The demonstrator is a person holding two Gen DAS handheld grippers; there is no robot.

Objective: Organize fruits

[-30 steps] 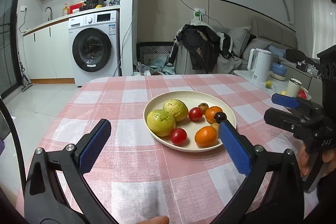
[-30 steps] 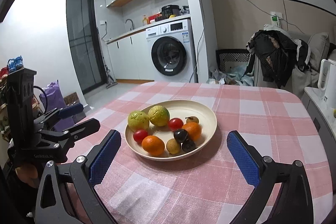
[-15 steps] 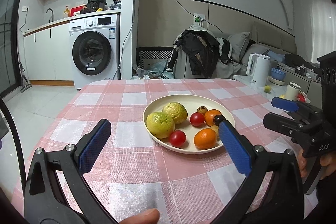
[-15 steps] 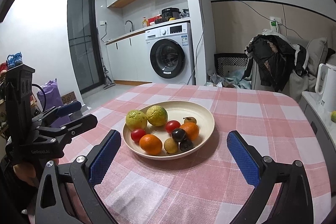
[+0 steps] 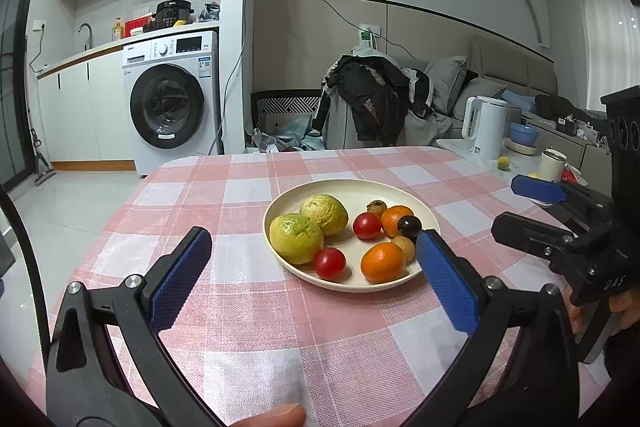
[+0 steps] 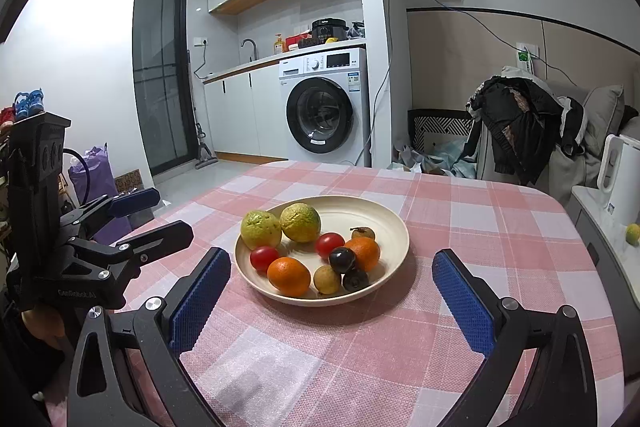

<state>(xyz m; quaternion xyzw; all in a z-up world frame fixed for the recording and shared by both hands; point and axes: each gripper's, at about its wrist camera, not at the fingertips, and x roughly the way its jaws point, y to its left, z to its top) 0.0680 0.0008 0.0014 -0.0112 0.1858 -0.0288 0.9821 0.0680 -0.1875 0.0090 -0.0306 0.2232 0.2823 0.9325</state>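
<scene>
left gripper (image 5: 314, 263): jaws wide apart, nothing in them, hovering low over the tablecloth just short of the plate's near edge

right gripper (image 6: 331, 291): same deal, blue pads spread wide and empty, plate sitting just beyond the tips; you can also catch it off to the right in the left cam

plate (image 6: 390, 223): cream, round, middle of the table, all the fruit is piled in it

fruit: two big green-yellow guavas (image 6: 300, 222) touching at the back left, two red tomatoes (image 6: 329, 244), two oranges (image 6: 289, 275), a couple of dark plums (image 6: 342, 259), a small tan one (image 6: 327, 279) and a brownish one (image 6: 363, 233) at the back

tablecloth (image 6: 480, 227): pink and white check, covers the whole table

background: washing machine (image 6: 324, 107), white kettle (image 5: 482, 127) off on a side counter
</scene>
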